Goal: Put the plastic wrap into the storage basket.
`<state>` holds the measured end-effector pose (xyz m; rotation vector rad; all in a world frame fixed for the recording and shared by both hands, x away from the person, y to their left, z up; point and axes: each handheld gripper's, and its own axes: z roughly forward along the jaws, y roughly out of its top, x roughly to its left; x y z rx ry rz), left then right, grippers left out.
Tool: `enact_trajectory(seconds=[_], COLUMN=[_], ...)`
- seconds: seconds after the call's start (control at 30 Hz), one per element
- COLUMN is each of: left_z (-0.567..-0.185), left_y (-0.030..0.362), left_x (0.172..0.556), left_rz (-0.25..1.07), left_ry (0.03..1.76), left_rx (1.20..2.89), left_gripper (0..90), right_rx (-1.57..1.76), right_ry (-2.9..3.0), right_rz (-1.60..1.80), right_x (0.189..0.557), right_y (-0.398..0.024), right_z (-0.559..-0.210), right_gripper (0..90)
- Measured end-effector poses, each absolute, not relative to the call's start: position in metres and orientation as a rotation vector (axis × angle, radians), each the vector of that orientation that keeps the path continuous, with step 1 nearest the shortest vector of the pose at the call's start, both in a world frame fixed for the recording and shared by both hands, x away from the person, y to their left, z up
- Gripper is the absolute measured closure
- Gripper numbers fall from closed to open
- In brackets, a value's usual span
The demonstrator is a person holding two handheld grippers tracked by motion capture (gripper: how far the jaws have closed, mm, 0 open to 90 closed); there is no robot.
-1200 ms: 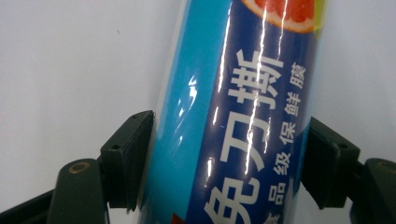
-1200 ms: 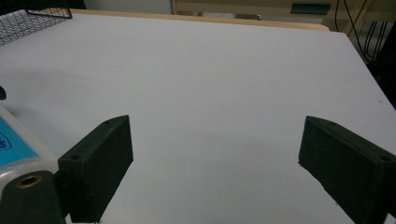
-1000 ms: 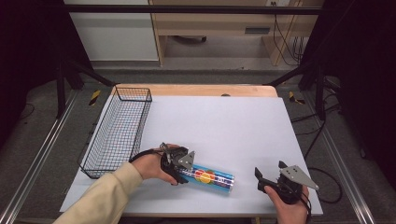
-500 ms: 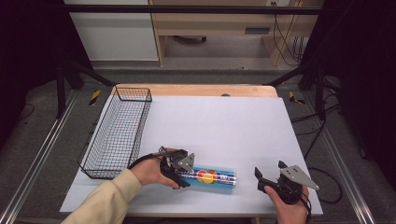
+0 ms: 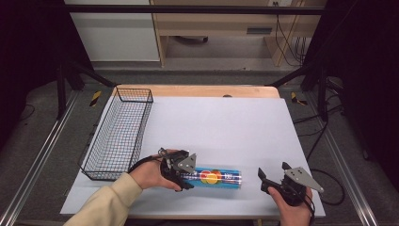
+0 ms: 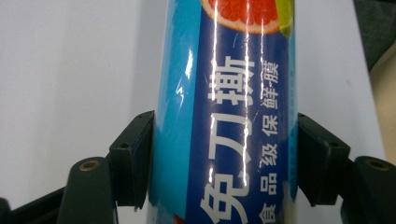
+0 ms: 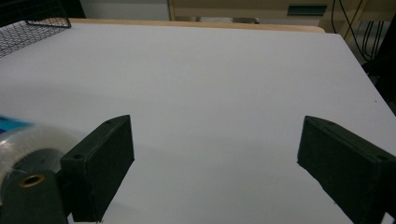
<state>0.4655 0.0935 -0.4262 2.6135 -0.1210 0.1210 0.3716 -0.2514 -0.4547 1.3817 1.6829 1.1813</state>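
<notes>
A blue roll of cling film point(image 5: 217, 177) with fruit pictures and Chinese lettering lies on its side near the table's front edge. My left gripper point(image 5: 186, 178) is shut on its left end. In the left gripper view both black pads point(image 6: 133, 156) press the roll's point(image 6: 224, 116) sides. My right gripper point(image 5: 273, 170) stands open just right of the roll, apart from it, held in a hand at the front right. Nothing is between its pads point(image 7: 105, 163), and the roll's clear end cap point(image 7: 28, 147) shows at the left of the right gripper view.
A black wire basket point(image 5: 117, 132) stands along the left side of the white table top point(image 5: 226, 122). A wooden edge point(image 5: 197, 91) runs along the far side. Beyond the table are dark frame legs and cables on the floor.
The left gripper has shifted slightly at the roll's left end, and the roll now lies more level across the table. The right hand has kept still.
</notes>
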Motion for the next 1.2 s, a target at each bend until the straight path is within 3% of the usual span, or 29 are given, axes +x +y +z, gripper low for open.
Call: enact_trajectory(seconds=[0.63,1.2], left_z=[-0.392,-0.34], left_y=[0.104,0.134], left_x=[0.456,0.444], left_rz=[0.137,0.313], left_ry=[0.051,0.193], left_rx=[2.486,2.44], left_gripper=[31.5,31.7], right_rx=[1.407,1.409], right_ry=[1.645,1.628], right_rz=[1.205,1.182], right_x=[0.371,0.37], right_y=[-0.255,-0.255], right_z=[-0.454,-0.453], right_gripper=[7.3,8.5])
